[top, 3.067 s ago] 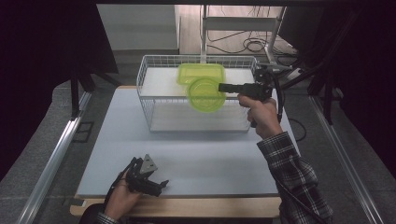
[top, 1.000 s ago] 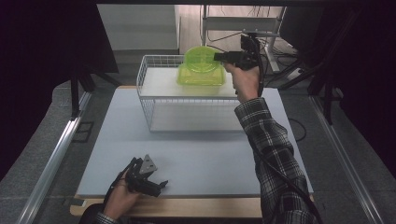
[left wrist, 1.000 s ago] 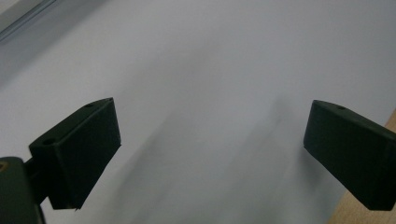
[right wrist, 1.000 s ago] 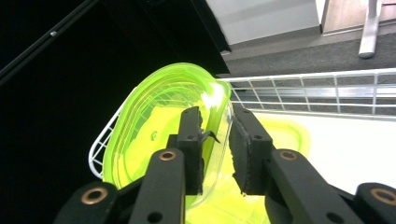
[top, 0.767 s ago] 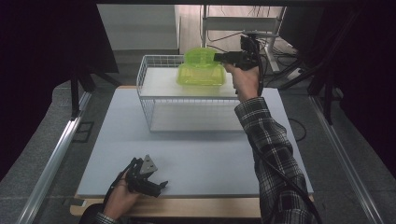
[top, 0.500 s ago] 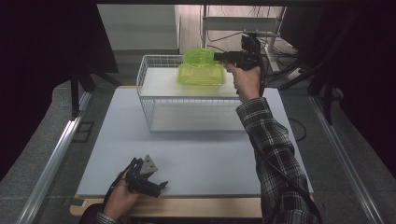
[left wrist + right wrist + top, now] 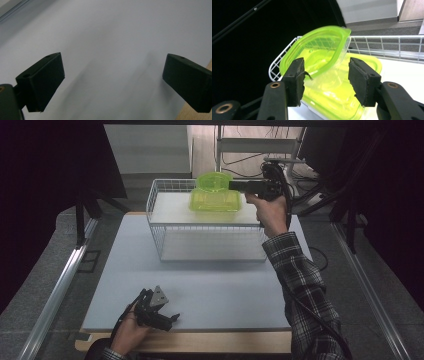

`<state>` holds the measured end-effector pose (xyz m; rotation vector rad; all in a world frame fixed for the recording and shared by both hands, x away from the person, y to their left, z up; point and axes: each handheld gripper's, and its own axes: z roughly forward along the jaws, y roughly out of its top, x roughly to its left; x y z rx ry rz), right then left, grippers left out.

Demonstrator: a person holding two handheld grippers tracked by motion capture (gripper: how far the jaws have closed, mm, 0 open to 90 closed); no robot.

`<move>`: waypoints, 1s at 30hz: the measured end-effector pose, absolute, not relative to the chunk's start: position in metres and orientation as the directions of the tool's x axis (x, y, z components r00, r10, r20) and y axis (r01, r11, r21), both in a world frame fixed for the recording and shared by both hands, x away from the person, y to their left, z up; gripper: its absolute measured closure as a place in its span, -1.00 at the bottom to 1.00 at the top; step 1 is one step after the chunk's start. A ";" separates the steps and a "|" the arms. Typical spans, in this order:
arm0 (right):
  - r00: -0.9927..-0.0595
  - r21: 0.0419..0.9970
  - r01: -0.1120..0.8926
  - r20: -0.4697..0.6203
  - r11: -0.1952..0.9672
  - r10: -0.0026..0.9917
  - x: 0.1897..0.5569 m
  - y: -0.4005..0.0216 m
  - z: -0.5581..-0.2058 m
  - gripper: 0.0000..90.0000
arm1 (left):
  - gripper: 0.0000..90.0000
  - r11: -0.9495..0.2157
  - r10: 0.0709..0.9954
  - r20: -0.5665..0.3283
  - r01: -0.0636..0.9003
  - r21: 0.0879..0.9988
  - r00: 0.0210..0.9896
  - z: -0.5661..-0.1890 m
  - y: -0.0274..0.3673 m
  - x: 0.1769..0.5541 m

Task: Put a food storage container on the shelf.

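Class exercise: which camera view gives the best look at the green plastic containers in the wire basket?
The right gripper view: the green containers loom large, one tilted on the other, just beyond the open jaws. The high view shows them small in the wire basket. The left gripper view faces bare table.

A white wire basket stands on the pale table, well ahead of the left gripper, which rests low near the table's near edge in the person's left hand, its grey three-cornered plate on top. Whether its jaws stand apart cannot be told from here. The right gripper is held out over the basket's far right corner by the right hand, a plaid sleeve trailing back from it. Just at its tip, a translucent green container sits on the basket's top, and a green lid tilts up behind it, beside the jaws.
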<state>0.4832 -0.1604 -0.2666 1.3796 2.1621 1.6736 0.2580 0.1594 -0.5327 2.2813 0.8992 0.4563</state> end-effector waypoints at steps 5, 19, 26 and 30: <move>-0.616 0.816 0.577 0.415 0.025 0.669 0.476 -0.163 -0.272 -0.04 | -0.91 -0.562 0.704 0.080 0.485 0.670 0.705 -0.533 0.159 0.258; -0.675 0.833 0.544 0.360 0.104 0.644 0.456 -0.168 -0.287 -0.27 | -0.91 -0.571 0.699 0.084 0.483 0.664 0.710 -0.533 0.159 0.258; -0.696 0.841 0.523 0.329 0.137 0.639 0.447 -0.166 -0.297 -0.44 | -0.91 -0.577 0.695 0.087 0.480 0.661 0.714 -0.533 0.158 0.258; -0.706 0.842 0.520 0.329 0.143 0.627 0.444 -0.166 -0.301 -0.54 | -0.91 -0.578 0.693 0.087 0.479 0.661 0.716 -0.534 0.158 0.258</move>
